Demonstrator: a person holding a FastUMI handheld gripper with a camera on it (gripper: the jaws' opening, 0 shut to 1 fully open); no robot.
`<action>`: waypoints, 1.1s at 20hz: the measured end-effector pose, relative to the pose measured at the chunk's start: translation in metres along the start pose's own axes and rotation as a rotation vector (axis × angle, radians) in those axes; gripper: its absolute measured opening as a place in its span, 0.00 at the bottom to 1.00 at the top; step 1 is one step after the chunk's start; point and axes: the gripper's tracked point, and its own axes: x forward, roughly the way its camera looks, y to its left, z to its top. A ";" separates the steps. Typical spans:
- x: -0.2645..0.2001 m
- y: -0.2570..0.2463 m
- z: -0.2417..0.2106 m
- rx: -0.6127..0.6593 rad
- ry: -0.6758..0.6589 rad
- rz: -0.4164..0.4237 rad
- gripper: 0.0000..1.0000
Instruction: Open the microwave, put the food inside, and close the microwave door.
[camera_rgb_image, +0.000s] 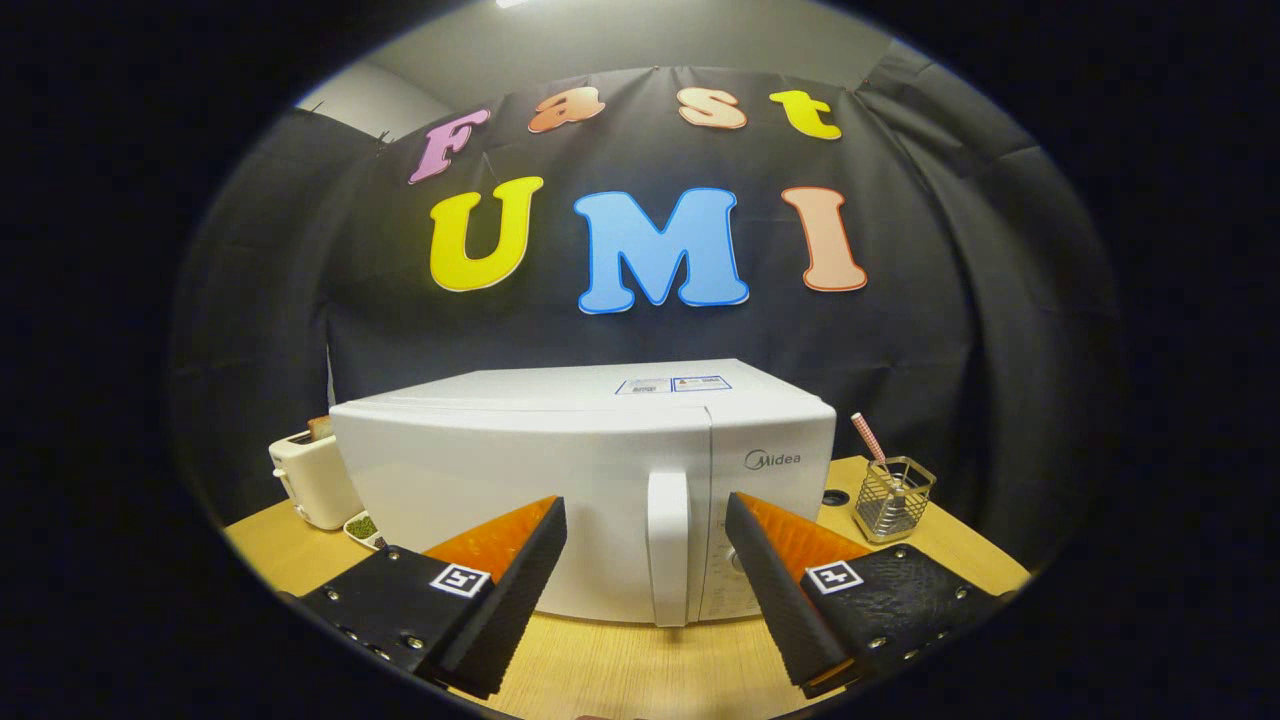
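We find the microwave (580, 480) shut on the table (640, 670), its door facing us and its long axis running side to side; the vertical handle (668, 545) stands just ahead of the gripper (645, 520), framed between the spread fingers, which hold nothing. By our reading nothing is done yet: door to open, food to load, door to close again. A small dish (362, 528) with something green (possibly the food, we cannot tell) sits beside the toaster (310, 480), left of the microwave; a wire holder (893, 498) stands to its right.
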 end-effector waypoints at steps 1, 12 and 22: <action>0.004 -0.002 -0.002 0.003 0.010 -0.017 0.96; 0.024 -0.016 -0.017 0.065 -0.016 -0.060 0.34; 0.010 -0.015 -0.021 0.028 0.012 -0.103 0.09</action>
